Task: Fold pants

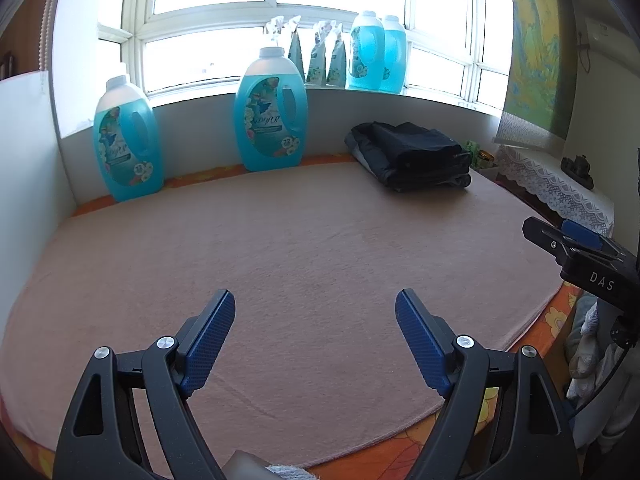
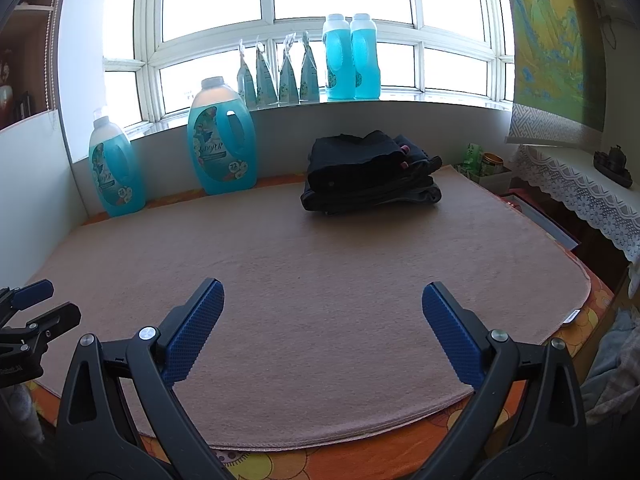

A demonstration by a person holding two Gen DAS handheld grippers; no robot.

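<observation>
A stack of folded dark pants (image 1: 412, 156) lies at the far right of the pink mat (image 1: 280, 248); it also shows in the right wrist view (image 2: 370, 174) on the mat (image 2: 320, 264). My left gripper (image 1: 315, 300) is open and empty, low over the near edge of the mat. My right gripper (image 2: 323, 290) is open and empty, also over the near edge. The right gripper shows at the right of the left wrist view (image 1: 576, 248). The left gripper shows at the left edge of the right wrist view (image 2: 32, 312).
Two large blue detergent bottles (image 1: 128, 140) (image 1: 270, 116) stand at the back of the mat by the wall. More bottles (image 2: 350, 58) and pouches (image 2: 280, 74) stand on the windowsill. A lace-covered shelf (image 2: 580, 188) is at the right. Loose cloth (image 1: 592, 344) lies beside the table.
</observation>
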